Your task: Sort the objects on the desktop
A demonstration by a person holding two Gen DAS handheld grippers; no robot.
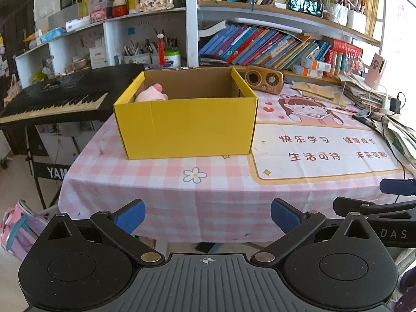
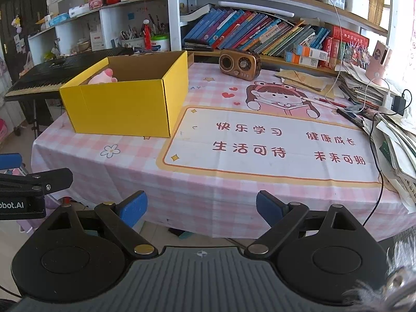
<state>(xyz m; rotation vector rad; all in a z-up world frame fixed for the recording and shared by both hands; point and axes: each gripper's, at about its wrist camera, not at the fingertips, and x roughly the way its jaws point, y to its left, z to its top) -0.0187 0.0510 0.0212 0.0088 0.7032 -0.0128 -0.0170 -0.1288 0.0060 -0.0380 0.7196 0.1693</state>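
Note:
A yellow cardboard box (image 1: pixel 186 127) stands open on the pink checked tablecloth (image 1: pixel 208 195); it also shows in the right wrist view (image 2: pixel 122 109). A pink plush toy (image 1: pixel 152 95) lies inside it at the left, also seen from the right (image 2: pixel 102 78). A brown retro radio (image 1: pixel 265 79) (image 2: pixel 239 65) stands behind the box to the right. My left gripper (image 1: pixel 208 217) is open and empty, back from the table's front edge. My right gripper (image 2: pixel 201 208) is open and empty too, beside the left one.
A black keyboard (image 1: pixel 59 98) stands left of the table. Stacked papers, pens and cables (image 2: pixel 384 119) crowd the table's right side. Bookshelves (image 1: pixel 273 44) line the back. A pink cup-shaped holder (image 2: pixel 379 59) stands at the far right.

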